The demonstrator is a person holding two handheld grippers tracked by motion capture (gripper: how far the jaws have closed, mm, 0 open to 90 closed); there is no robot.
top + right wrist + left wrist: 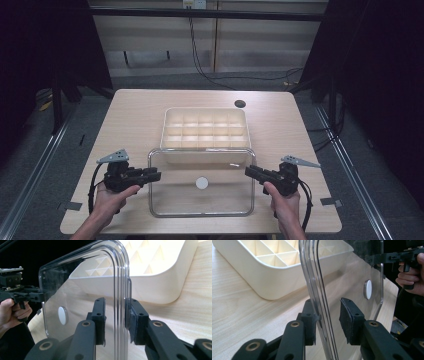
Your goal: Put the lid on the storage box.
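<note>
One clear lid (201,200) with one white disc (202,183) lies near the desk's front edge before one cream divided tray (205,131), left gripper (154,176) and right gripper (251,172) each unclenched astride its rim.

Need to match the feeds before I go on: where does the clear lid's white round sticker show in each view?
High view: white sticker, centre of the clear lid.
Left gripper view: right of centre.
Right gripper view: lower left.
Shared landmark: cream divided tray behind the lid.

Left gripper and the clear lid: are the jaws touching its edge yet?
Touching on one side. In the left gripper view the left gripper straddles the clear lid: one jaw rests against its edge, while a plain gap separates the other.
</note>
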